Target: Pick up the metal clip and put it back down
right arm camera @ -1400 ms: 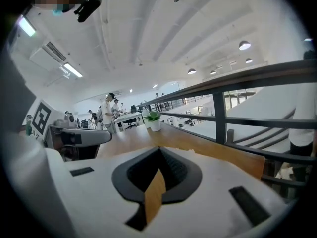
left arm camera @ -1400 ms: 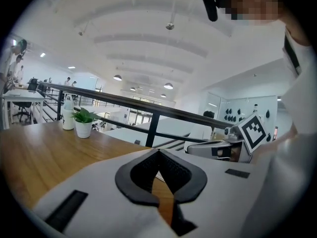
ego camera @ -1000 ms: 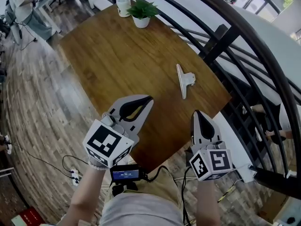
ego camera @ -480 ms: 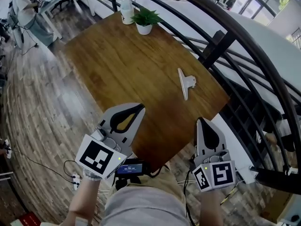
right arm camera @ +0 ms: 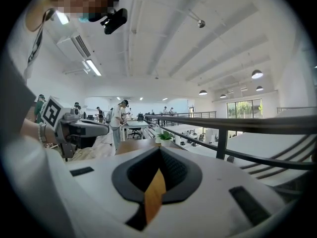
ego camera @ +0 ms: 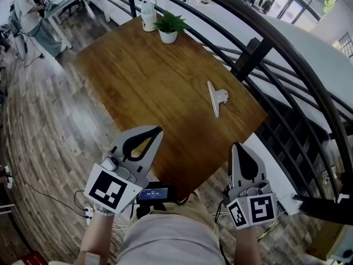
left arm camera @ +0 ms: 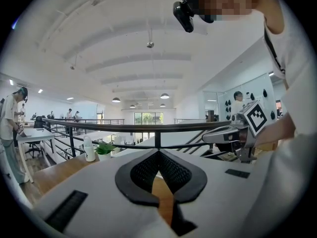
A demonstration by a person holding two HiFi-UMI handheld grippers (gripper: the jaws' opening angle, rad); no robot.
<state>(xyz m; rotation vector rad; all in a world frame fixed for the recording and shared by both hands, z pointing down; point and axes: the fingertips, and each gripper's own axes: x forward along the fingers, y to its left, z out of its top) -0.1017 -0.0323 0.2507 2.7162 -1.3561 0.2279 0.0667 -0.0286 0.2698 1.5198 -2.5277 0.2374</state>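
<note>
The metal clip [ego camera: 217, 98] lies flat on the brown wooden table [ego camera: 149, 76], near its right edge. Both grippers are held close to my body at the table's near end, well short of the clip. My left gripper [ego camera: 157, 130] is shut with nothing between its jaws, its tip over the near part of the tabletop. My right gripper [ego camera: 236, 145] is also shut and empty, just off the table's near right corner. In the left gripper view the jaws [left arm camera: 158, 151] meet at the tip; in the right gripper view [right arm camera: 159, 150] they do too. The clip is hidden in both gripper views.
A potted plant [ego camera: 169, 26] and a white bottle [ego camera: 148, 14] stand at the table's far end. A dark metal railing [ego camera: 259, 48] runs along the table's right side with a drop behind it. Wood floor [ego camera: 38, 120] lies to the left.
Both grippers have drawn back toward my body, away from the clip, and stayed shut. The clip has not moved on the table.
</note>
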